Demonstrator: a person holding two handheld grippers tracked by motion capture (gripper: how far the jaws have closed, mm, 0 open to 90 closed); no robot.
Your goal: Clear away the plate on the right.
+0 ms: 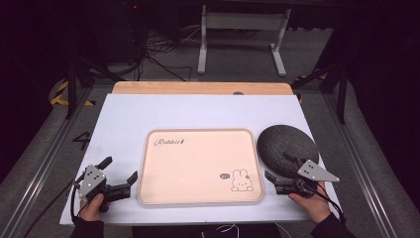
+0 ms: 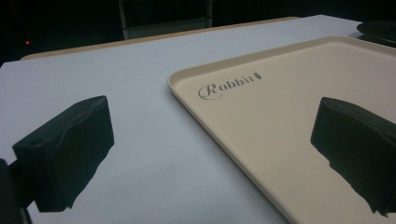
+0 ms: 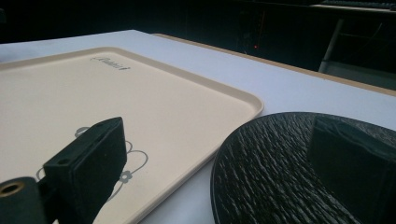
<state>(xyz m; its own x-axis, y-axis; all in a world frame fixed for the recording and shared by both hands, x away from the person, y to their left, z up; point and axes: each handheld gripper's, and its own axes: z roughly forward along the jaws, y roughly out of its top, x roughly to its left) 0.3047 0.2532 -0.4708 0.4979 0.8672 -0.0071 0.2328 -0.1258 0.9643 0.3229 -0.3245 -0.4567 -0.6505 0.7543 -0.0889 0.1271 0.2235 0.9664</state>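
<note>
1. At the near edge of the table, the left hand and the right hand are seen coming in from below, each holding a gripper.
2. The left gripper is held low at the near left, just beside the left rim of the tray; its jaws are spread wide with nothing between them, one jaw hanging over the white tabletop and the other over the tray's edge.
3. The right gripper is held at the near right, its jaws spread wide and empty; one jaw is seen above the tray's near right corner and the other above the near part of the black plate.
4. The beige rectangular tray is laid flat in the middle of the table, between the two grippers, with "Rabbit" printed at its far left corner and a rabbit drawing at its near right corner.
5. The round black textured plate is set on the tabletop just beside the tray's right rim.
6. The white tabletop is backed by a wooden board along its far edge.
7. Farther off, a grey floor with a white frame and dark cables is seen.
</note>
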